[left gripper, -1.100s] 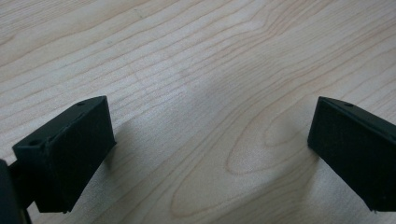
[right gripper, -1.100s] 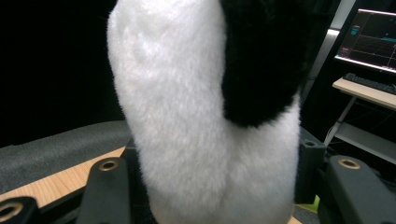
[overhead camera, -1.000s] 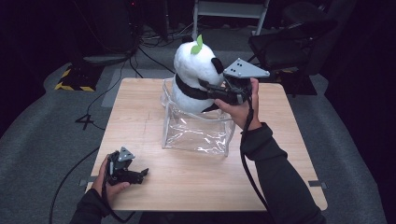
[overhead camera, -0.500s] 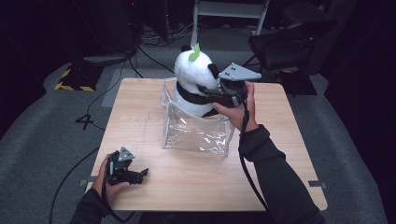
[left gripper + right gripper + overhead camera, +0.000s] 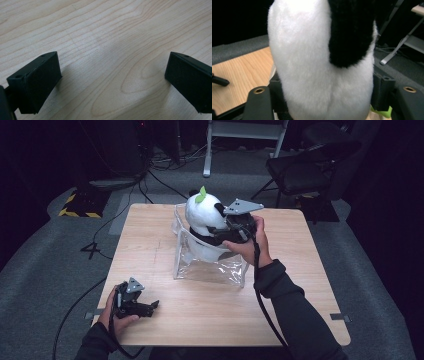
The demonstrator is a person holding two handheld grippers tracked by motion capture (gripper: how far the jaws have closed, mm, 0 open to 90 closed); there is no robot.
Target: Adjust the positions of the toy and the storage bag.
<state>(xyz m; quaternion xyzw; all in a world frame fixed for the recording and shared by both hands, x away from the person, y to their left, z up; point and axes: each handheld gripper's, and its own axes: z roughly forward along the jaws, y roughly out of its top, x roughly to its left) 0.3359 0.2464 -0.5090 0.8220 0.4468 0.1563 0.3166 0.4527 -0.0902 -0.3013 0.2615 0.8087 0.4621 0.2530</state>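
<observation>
My right gripper (image 5: 231,227) has sunk in the last second, easing the plush panda (image 5: 204,217) into the clear bag (image 5: 210,262) at twelve o'clock on the table (image 5: 300,285). Jaws clamped on its soft white-and-black body. My left gripper (image 5: 150,307) rests at seven o'clock, jaws apart.

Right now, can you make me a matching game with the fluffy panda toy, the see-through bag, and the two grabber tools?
Things:
1. black and white plush panda toy
2. clear plastic bag
3. left gripper
4. right gripper

States:
A. jaws apart over bare wooden table
B. standing open on the table, the toy's lower part inside it
C. squeezed between two black jaws, green leaf on top
D. clamped on the toy

Pairs: 1-C, 2-B, 3-A, 4-D
</observation>
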